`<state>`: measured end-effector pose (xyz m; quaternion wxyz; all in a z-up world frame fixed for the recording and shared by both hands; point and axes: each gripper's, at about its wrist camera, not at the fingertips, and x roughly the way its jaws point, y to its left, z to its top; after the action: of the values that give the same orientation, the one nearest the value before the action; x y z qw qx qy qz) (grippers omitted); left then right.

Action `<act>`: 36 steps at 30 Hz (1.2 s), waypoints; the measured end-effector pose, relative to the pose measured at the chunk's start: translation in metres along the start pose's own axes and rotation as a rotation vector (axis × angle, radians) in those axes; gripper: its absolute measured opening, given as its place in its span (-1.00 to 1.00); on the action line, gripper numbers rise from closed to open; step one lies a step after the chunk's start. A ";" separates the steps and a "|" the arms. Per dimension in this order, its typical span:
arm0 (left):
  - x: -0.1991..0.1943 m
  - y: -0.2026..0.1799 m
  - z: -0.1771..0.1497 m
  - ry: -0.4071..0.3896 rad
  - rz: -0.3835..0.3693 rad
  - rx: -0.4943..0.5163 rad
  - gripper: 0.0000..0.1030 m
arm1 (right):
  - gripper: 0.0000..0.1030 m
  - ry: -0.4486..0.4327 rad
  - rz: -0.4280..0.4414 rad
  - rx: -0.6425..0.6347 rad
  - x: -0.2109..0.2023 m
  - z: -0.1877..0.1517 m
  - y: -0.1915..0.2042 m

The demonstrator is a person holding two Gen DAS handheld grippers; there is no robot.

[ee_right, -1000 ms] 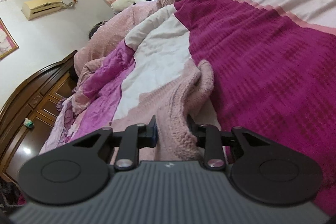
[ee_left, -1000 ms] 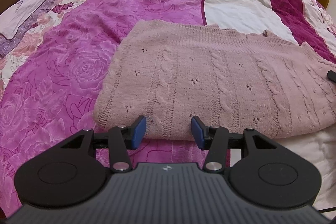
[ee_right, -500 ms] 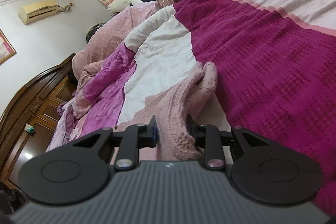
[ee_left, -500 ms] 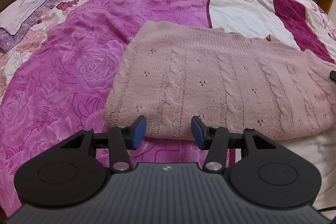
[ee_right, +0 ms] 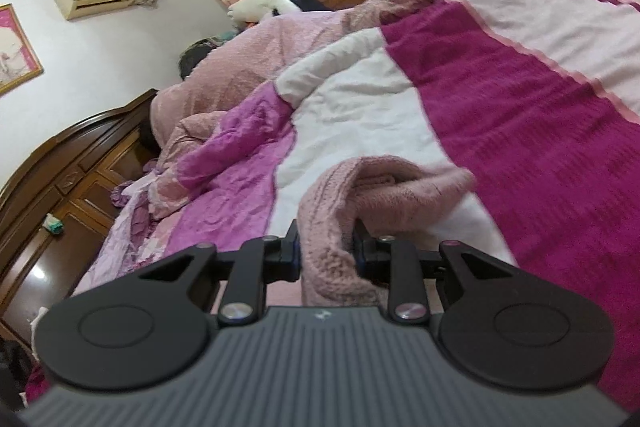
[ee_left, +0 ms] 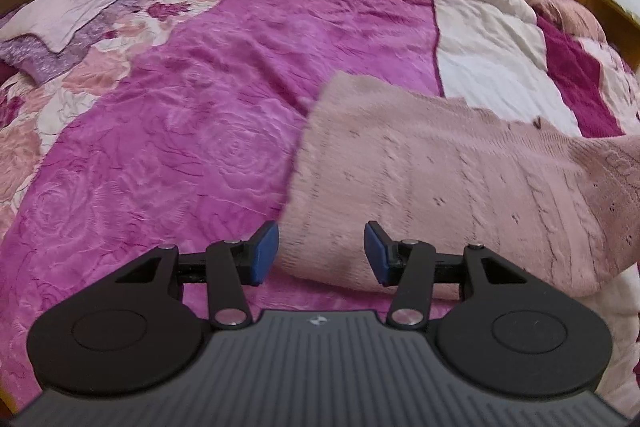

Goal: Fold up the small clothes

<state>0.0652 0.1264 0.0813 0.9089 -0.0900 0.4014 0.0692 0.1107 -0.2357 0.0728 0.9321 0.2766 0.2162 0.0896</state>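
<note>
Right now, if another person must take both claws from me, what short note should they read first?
Right claw: shut on a bunched edge of the pink knit sweater, which it holds up off the bed.
Left claw: open, holding nothing; its blue pads stand on either side of the sweater's near edge without pressing it.
The sweater lies mostly flat on the magenta floral quilt, with its right end raised.
Done: it appears already folded at least once, but I cannot tell how often.
Left: probably carry the held end across, lay it down and smooth it.

Close wrist views, shared sweater (ee_left: 440,179)
</note>
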 end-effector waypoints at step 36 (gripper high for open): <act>-0.002 0.098 -0.009 -0.015 0.005 -0.165 0.08 | -0.48 0.218 0.105 -0.317 0.101 -0.110 0.173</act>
<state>0.0382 0.2201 0.0660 0.9012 -0.1629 0.3876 0.1051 0.1425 -0.0104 0.0504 0.9291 0.1261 0.2842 0.2003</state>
